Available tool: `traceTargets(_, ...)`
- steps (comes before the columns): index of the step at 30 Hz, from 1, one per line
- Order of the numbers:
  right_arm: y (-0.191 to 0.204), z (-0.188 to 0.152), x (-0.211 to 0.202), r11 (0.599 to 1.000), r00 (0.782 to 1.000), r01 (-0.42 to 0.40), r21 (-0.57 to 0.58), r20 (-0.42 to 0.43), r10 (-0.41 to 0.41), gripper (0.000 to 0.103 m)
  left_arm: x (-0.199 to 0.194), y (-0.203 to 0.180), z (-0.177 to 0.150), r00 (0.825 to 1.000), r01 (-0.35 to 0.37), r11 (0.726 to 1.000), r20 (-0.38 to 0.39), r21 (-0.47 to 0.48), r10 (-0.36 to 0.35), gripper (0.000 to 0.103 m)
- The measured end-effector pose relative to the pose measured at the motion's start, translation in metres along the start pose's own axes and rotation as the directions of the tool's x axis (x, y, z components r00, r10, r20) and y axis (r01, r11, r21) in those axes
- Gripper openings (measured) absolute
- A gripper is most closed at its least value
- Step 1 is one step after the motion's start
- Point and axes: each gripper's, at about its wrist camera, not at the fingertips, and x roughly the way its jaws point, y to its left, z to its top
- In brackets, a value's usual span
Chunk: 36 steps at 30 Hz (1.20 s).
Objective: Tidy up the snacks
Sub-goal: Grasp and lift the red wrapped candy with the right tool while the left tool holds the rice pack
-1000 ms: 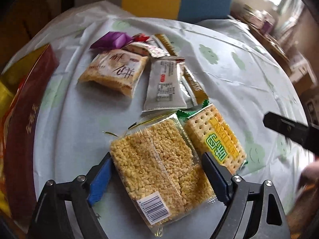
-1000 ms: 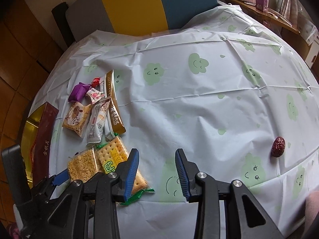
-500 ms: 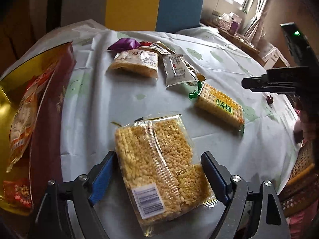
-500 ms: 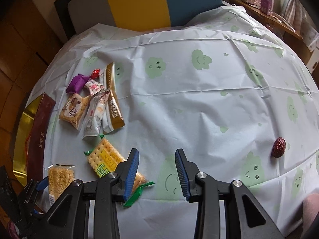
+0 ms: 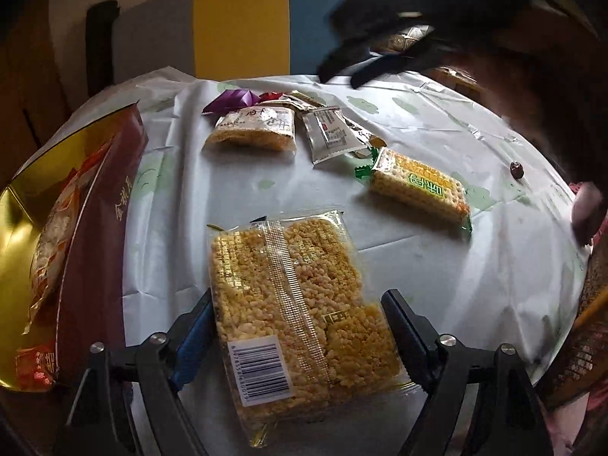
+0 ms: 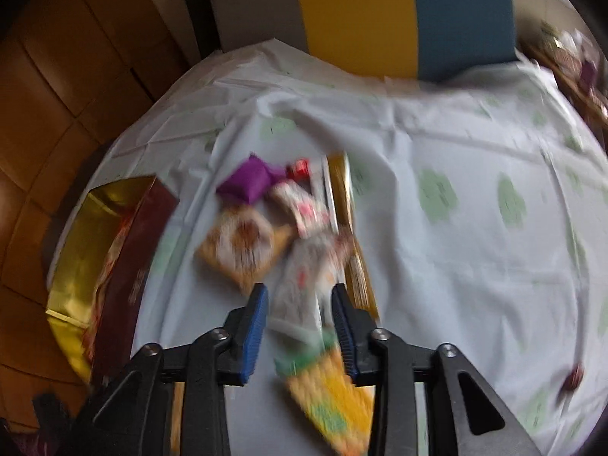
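A clear packet of yellow puffed-rice cake [image 5: 266, 266] sits between the pads of my left gripper [image 5: 299, 300]. The jaws press its two long sides and are still closing a little. It hangs just above the tablecloth, beside the open red and gold box [image 5: 95, 228]. In the blurred right wrist view my right gripper [image 6: 299, 292] hovers over the snack pile, its jaws closing with nothing gripped. A grey sachet [image 6: 304, 262] shows in the gap beneath it. The yellow cracker pack [image 6: 326, 395] lies under its right finger and is apart from the rice cake [image 5: 418, 190].
A brown cake packet [image 5: 254, 129], a purple packet [image 6: 247, 182], a gold stick and small sweets lie at the far side. A red date [image 5: 516, 170] lies alone to the right. A grey, yellow and blue chair back [image 6: 361, 19] stands behind the round table.
The left gripper carried the rice-cake packet away from the cracker pack, toward the box. The right gripper swung left from the bare cloth to over the snack pile, and its jaws narrowed.
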Motion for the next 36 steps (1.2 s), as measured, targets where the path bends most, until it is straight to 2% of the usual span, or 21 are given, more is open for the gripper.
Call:
traceTargets(5, 0.013, 0.045, 0.039, 0.995, 0.996, 0.085, -0.043, -0.012, -0.086, 0.026, 0.0, 0.002, -0.003, 1.0, 0.018, 1.0, 0.023, -0.001, -0.018, 0.083)
traceTargets(10, 0.011, 0.081, 0.071, 0.994, 0.993, 0.113, -0.007, -0.018, -0.113, 0.024, -0.001, 0.003, -0.004, 0.999, 0.028, 1.0, 0.03, -0.011, -0.028, 0.083)
traceTargets(15, 0.02, 0.101, 0.11, 0.986, 0.983, 0.163, -0.042, -0.083, -0.166, 0.024, 0.001, 0.005, -0.004, 0.999, 0.035, 0.999, 0.028, -0.016, -0.035, 0.083)
traceTargets(18, 0.028, 0.098, 0.125, 0.972, 0.971, 0.204, -0.119, -0.105, -0.216, 0.019, 0.001, 0.006, -0.004, 0.999, 0.036, 0.999, 0.028, -0.018, -0.036, 0.084)
traceTargets(20, 0.033, 0.096, 0.124, 0.964, 0.969, 0.213, -0.157, -0.096, -0.229, 0.017, 0.003, 0.006, -0.003, 0.999, 0.032, 0.999, 0.028, -0.018, -0.032, 0.084)
traceTargets(23, 0.027, 0.092, 0.112, 0.969, 0.971, 0.209, -0.134, -0.091, -0.222, 0.016, 0.004, 0.006, -0.003, 0.999, 0.03, 0.999, 0.03, -0.018, -0.029, 0.084)
traceTargets(30, 0.006, 0.07, 0.047, 0.983, 0.985, 0.173, -0.056, 0.007, -0.172, 0.016, 0.003, 0.005, -0.005, 0.999, 0.022, 1.0, 0.032, -0.021, -0.021, 0.084)
traceTargets(33, -0.011, 0.049, 0.026, 0.982, 0.983, 0.184, -0.027, 0.007, -0.184, 0.016, 0.002, 0.005, -0.005, 0.999, 0.018, 1.0, 0.03, -0.02, -0.018, 0.083)
traceTargets(36, -0.032, 0.022, 0.017, 0.979, 0.979, 0.203, 0.006, -0.031, -0.203, 0.016, 0.002, 0.006, -0.004, 0.999, 0.019, 1.0, 0.026, -0.018, -0.019, 0.082)
